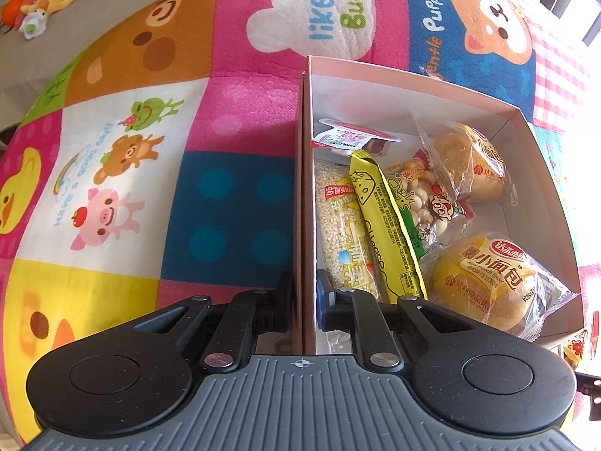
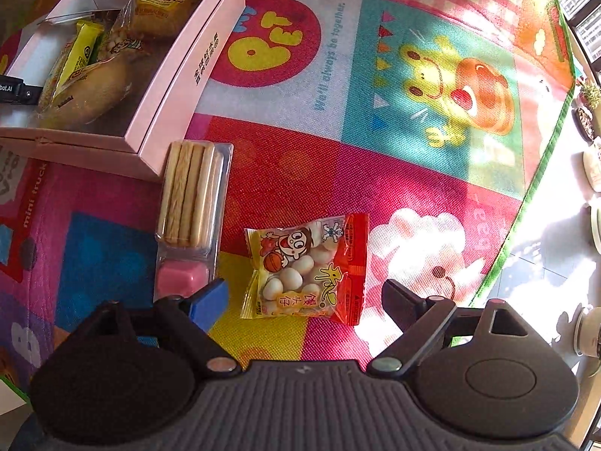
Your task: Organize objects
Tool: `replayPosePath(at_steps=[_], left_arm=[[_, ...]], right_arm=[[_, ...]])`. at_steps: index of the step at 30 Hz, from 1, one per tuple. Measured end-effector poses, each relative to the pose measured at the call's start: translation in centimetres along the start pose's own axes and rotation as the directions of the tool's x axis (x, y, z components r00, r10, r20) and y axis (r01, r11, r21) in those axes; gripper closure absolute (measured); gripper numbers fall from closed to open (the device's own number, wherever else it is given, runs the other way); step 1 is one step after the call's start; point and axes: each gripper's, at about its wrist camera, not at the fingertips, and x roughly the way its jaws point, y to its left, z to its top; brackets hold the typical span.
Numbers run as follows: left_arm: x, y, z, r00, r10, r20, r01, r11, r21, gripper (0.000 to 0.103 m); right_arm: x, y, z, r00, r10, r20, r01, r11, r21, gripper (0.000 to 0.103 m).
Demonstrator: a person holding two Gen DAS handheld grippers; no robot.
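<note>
Left wrist view: your left gripper [image 1: 300,300] is clenched on the near wall of the box [image 1: 413,86], one finger outside the wall and one inside. The box sits on the play mat [image 1: 150,150]. Inside it, against the wall you hold, lies a grain pack [image 1: 338,221]. A yellow cheese stick [image 1: 379,221] leans across that pack. Past the stick from your wall sits a bag of white puffs [image 1: 424,203]. Two wrapped buns fill the side of the box away from your wall, one at the far end [image 1: 473,161] and one at the near end [image 1: 488,282]. A small sealed cup [image 1: 345,137] rests at the far end, against the held wall. Well beyond the box, off the mat, lies a plush toy [image 1: 41,2].

Right wrist view: your right gripper [image 2: 304,300] is released, its jaws wide and pressing on nothing. A puff bag [image 2: 308,270] lies flat on the mat [image 2: 300,150] between the fingers, just beyond the tips. A clear tray of biscuit sticks [image 2: 191,218] with pink dip lies between that bag and the pink box [image 2: 180,86], its far end close to the box corner. The blue pad [image 2: 208,302] of one finger overlaps the tray's near end in this view. The box stands open with snacks inside.
</note>
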Motion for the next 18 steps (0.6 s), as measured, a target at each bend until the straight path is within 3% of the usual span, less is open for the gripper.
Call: replayPosePath(at_steps=[8,10,11,13,18], left_arm=[[0.0,-0.1,0.0,1.0,-0.001,0.002,0.001,1.0,0.001,0.088],[0.0,-0.1,-0.1,1.0,-0.001,0.004,0.001,1.0,-0.002,0.088],[0.0,-0.1,-0.1,1.0,-0.002,0.005,0.002,1.0,-0.003,0.088],[0.0,-0.1,-0.1,1.0,-0.002,0.008,0.002,1.0,-0.005,0.088],[0.0,0.0,-0.2,1.0,-0.003,0.007,0.003,1.0,-0.01,0.088]], right_arm=[[2.0,-0.5,1.7,0.999,0.046,-0.012,-0.045,0.996,0.079,0.016],[1.9,-0.5,1.7,0.999,0.045,-0.01,-0.044,0.997,0.068,0.027],[1.7,-0.4,1.6,0.999,0.046,-0.01,-0.045,0.997,0.059,0.027],[1.4,-0.2,1.5,0.998,0.061,-0.015,-0.06,0.997,0.039,0.052],[0.5,0.7,1.2,0.998,0.064,-0.021,-0.064,0.998,-0.001,0.063]])
